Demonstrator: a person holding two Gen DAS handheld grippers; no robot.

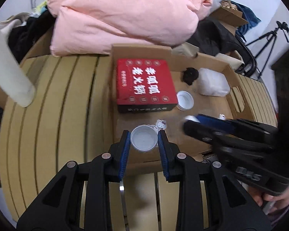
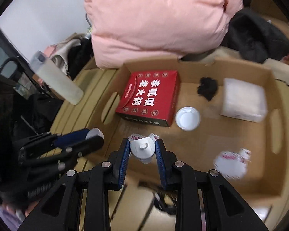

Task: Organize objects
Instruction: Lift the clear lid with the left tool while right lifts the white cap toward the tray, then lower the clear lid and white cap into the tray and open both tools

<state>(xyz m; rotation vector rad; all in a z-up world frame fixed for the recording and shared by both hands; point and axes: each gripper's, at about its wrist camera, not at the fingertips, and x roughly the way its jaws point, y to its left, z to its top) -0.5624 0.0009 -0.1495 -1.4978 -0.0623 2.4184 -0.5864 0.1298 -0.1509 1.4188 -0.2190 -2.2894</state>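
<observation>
Holding a small white cup (image 1: 144, 141) between its blue pads, the left gripper (image 1: 144, 141) hovers over the near edge of the cardboard box (image 2: 267, 73); jaws clenched on the cup's rim. The right gripper (image 2: 142, 150) has its jaws clenched on a small white bottle (image 2: 142, 151), also above the box's near wall. Stickers (image 2: 232, 162) lie on the box floor just past the bottle. Further in, a second white cup (image 2: 187, 118) stands just beside the red box (image 2: 149, 98). A black clump (image 2: 207, 88) and a white packet (image 2: 243, 101) sit toward the far wall. Beyond the box lies a pink quilt (image 2: 160, 19).

Risks, judged: thin cup may deform or slip under pinch; both grippers are close together, so they could collide; a drop could topple the standing cup.
</observation>
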